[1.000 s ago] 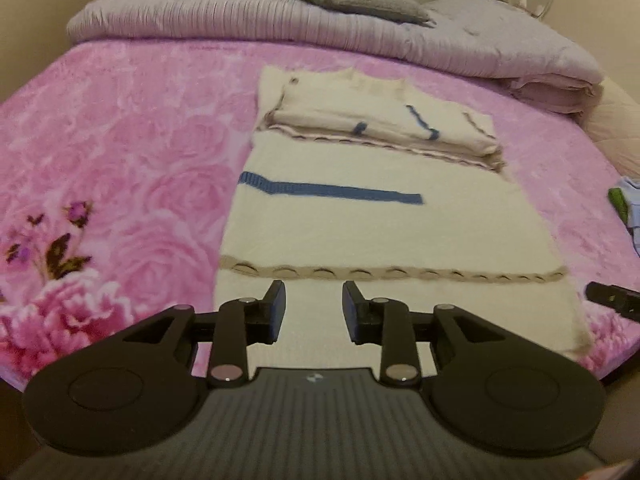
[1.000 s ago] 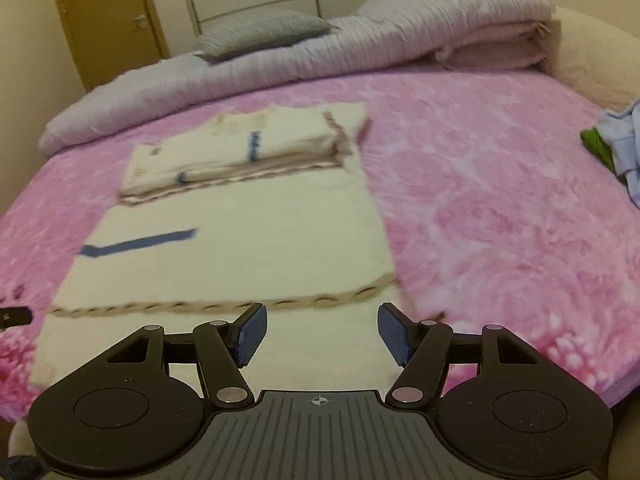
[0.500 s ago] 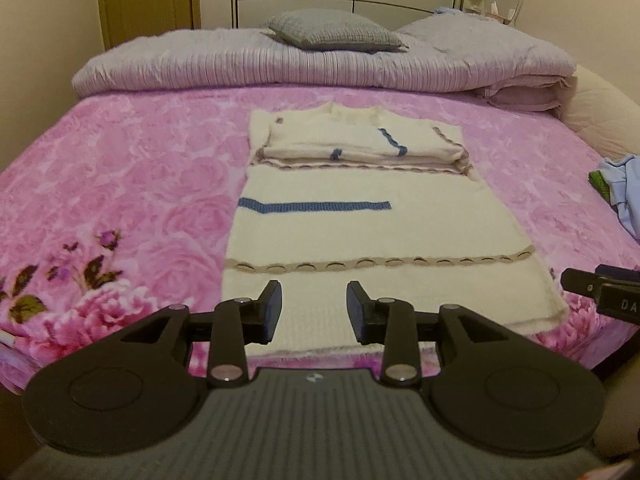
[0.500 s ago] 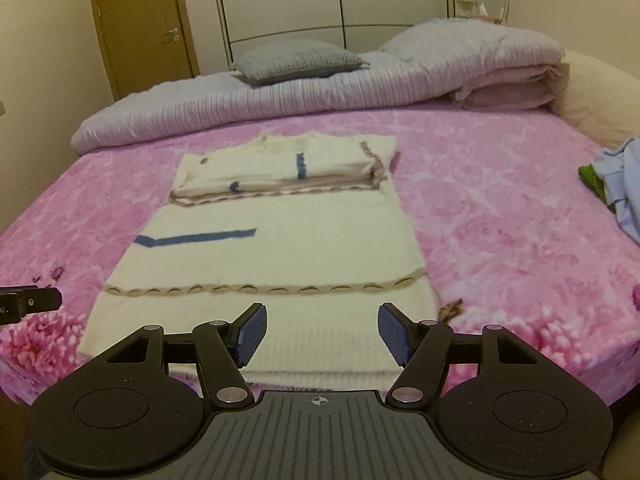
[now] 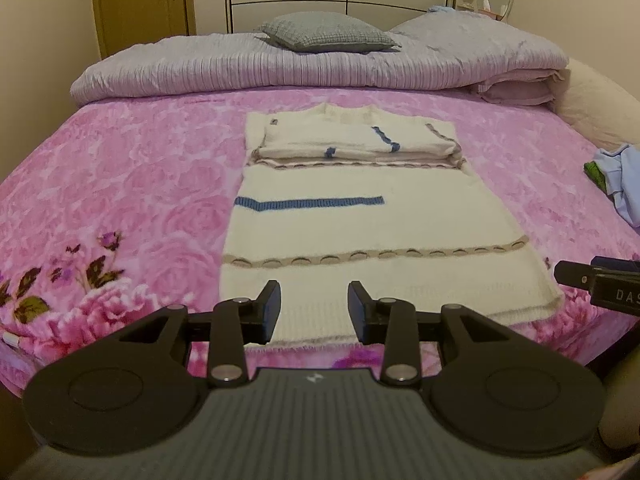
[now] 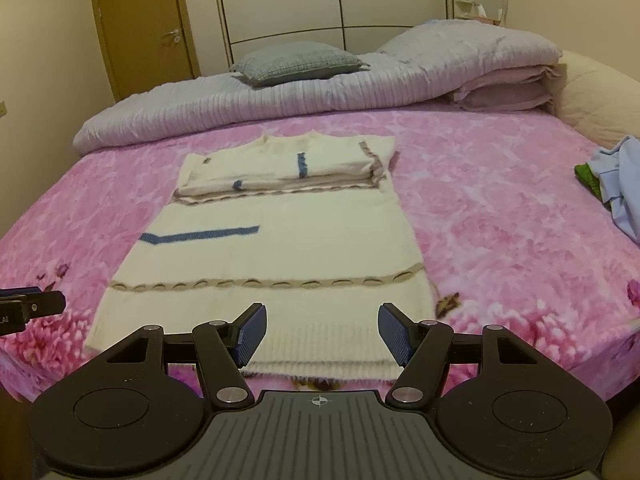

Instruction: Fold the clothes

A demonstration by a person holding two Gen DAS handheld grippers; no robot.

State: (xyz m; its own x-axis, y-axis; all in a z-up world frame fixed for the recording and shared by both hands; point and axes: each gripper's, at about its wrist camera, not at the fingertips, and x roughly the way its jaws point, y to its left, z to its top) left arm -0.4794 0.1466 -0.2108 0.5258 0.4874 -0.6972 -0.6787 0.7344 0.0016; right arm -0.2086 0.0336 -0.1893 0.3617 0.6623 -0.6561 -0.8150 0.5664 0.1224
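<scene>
Cream knit sweater (image 5: 360,232) on bed (image 5: 120,184): soft, limp, prob light. Grab hem corners, 6 o'clock. Left hand-held gripper (image 5: 314,306), right hand-held gripper (image 6: 320,334) both agape, empty.

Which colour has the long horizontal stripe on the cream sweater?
Blue. The stripe crosses the sweater partway; the left wrist view shows it best.

Dim, warm light — soft blur, fisheye-bent edges.
</scene>
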